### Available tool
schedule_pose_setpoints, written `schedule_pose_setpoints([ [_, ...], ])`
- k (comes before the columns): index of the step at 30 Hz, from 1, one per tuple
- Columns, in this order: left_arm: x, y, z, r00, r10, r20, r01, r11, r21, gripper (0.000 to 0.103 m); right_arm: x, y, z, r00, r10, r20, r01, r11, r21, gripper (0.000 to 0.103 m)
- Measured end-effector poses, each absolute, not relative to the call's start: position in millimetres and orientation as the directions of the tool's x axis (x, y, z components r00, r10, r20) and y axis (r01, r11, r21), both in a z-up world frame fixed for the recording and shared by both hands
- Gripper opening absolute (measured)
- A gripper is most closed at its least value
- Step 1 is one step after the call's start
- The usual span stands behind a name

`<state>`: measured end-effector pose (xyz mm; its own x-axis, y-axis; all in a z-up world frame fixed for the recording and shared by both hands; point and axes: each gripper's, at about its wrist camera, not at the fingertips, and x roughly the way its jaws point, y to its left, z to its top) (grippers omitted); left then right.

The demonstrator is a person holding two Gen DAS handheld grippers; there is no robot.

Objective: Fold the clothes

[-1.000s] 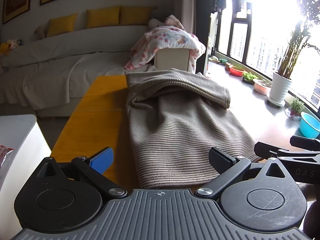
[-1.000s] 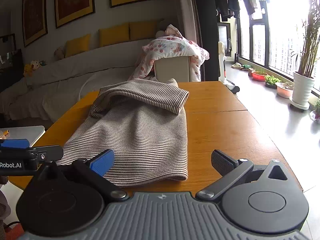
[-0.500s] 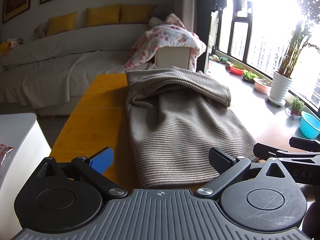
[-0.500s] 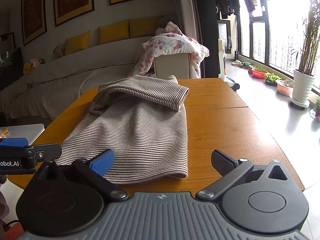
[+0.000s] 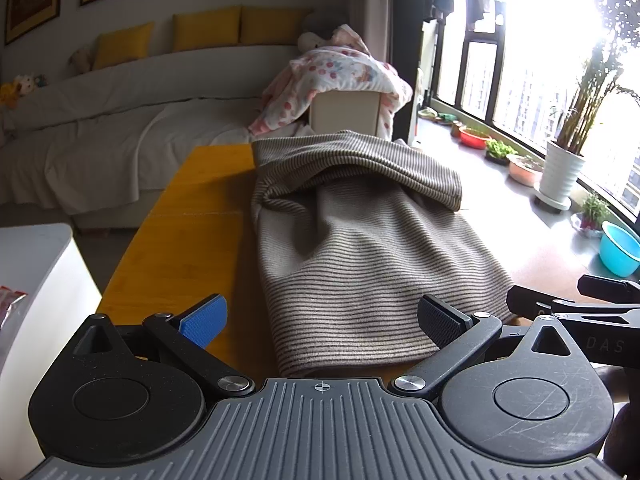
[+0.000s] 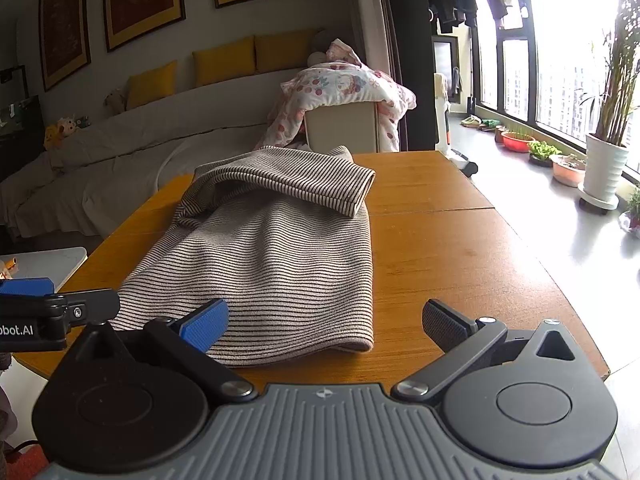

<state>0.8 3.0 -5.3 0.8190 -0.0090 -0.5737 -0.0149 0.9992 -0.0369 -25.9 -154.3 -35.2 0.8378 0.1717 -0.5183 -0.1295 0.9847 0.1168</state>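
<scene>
Counter first: the wooden top runs away from both your jaws, and the striped garment lies flat on it with its long axis pointing straight ahead, away from you. Its far end is already turned back over itself in a loose roll, while the near hem lies square across your line of reach, just short of the near edge. From your left gripper the hem sits directly ahead between the jaws and runs off toward its right jaw. From your right gripper the cloth lies ahead and to the left, its right-hand corner roughly midway between the jaws and bare wood beyond. Both sets of jaws stand wide and hold nothing, hovering just short of the hem. By my judgement each hand is about equally near its own corner, so the next fold likely calls for both to pinch the near hem and carry it forward along that long axis.
</scene>
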Motion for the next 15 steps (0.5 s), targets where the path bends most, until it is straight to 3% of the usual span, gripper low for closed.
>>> schedule_pose_setpoints([
  [15, 3.6, 3.4, -7.8, 0.807, -0.008, -0.59, -0.017, 0.999, -0.037, 0.103, -20.9, -153.9, -38.1, 0.831, 0.167, -0.531, -0.121, 0.985, 0.12, 0.103],
])
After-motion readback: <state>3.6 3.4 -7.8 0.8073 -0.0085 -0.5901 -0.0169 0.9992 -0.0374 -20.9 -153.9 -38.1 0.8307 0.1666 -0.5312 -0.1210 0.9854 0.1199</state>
